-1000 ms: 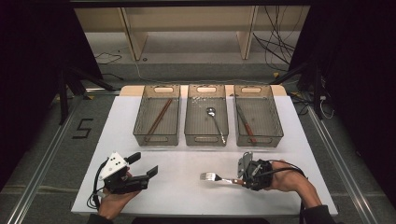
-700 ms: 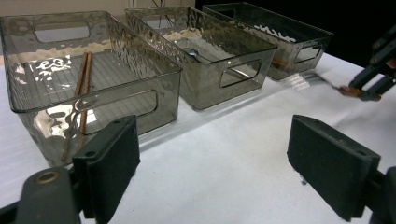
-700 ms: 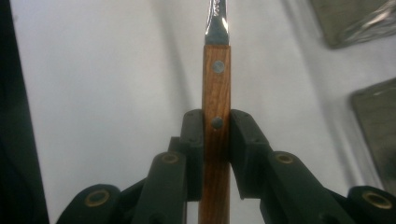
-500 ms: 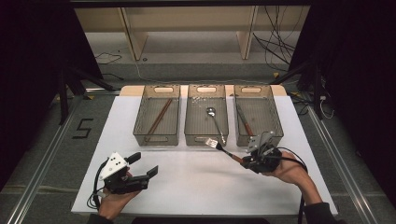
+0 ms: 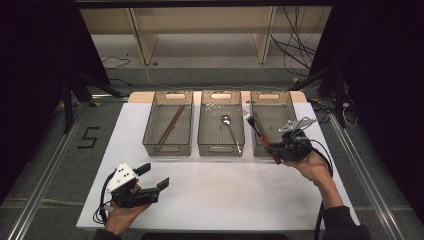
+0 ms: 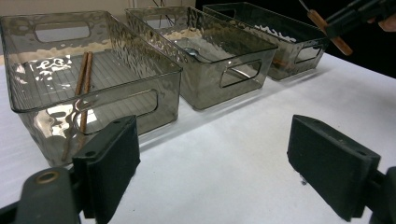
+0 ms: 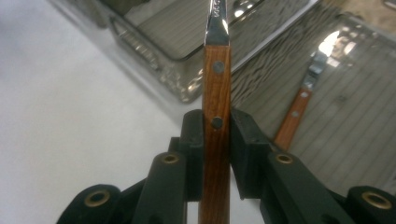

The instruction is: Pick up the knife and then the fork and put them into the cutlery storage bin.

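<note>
A fork [image 5: 253,125] with a wooden handle [image 7: 215,121] is held in my right gripper [image 5: 276,150], which is shut on the handle; the tines reach over the near edge of the right-hand bin [image 5: 290,107]. In the left gripper view the fork's handle [image 6: 329,33] shows at the top right. Another wooden-handled utensil [image 7: 294,114] lies inside that bin. My left gripper [image 5: 152,177] rests at the table's near left, its jaws open and empty [image 6: 212,168], facing the bins.
Three smoky clear bins stand in a row at the back of the white table [image 5: 220,195]: the left bin [image 5: 152,135] holds chopsticks [image 5: 170,127], the middle bin [image 5: 210,137] holds a spoon [image 5: 231,131]. A cable trails from each gripper.
My right gripper has lifted the fork from the table's near right and carried it away from me to the right-hand bin. The left gripper has stayed put.
</note>
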Tool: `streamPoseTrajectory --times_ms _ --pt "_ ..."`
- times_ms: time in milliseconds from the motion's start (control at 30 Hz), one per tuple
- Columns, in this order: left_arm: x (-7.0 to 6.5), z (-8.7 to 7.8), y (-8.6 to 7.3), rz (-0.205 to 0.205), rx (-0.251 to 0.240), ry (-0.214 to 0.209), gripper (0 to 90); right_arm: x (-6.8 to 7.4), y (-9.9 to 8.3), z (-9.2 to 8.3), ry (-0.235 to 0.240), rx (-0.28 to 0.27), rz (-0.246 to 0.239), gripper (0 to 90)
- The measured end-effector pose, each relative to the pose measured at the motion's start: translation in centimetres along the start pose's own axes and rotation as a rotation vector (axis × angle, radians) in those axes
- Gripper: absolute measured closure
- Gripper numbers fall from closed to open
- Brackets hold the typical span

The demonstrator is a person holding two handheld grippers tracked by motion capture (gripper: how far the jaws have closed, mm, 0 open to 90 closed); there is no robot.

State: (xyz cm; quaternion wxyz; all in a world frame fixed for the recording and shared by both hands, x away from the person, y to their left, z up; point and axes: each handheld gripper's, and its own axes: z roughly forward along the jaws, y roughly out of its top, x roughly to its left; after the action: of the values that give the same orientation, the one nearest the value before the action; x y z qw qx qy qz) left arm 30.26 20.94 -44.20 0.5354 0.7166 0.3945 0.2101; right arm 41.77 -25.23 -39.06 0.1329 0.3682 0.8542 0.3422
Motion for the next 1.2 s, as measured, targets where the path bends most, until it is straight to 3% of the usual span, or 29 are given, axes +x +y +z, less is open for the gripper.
streamPoseTrajectory --times_ms 100,533,900,1200 --pt "0.0 0.0 0.0 -0.003 -0.001 0.0 16.5 -0.8 0.6 -0.1 -0.023 -0.016 0.032 76.7" --pt "0.1 0.0 0.0 -0.006 -0.001 -0.002 16.5 -5.4 2.6 1.4 -0.108 0.032 0.209 76.7" --pt "0.1 0.0 0.0 -0.005 -0.001 -0.002 16.5 -6.5 3.8 1.0 -0.11 0.011 0.273 76.7" --pt "0.1 0.0 0.0 -0.005 -0.002 -0.002 16.5 -7.6 3.7 2.0 -0.14 0.043 0.339 76.7"
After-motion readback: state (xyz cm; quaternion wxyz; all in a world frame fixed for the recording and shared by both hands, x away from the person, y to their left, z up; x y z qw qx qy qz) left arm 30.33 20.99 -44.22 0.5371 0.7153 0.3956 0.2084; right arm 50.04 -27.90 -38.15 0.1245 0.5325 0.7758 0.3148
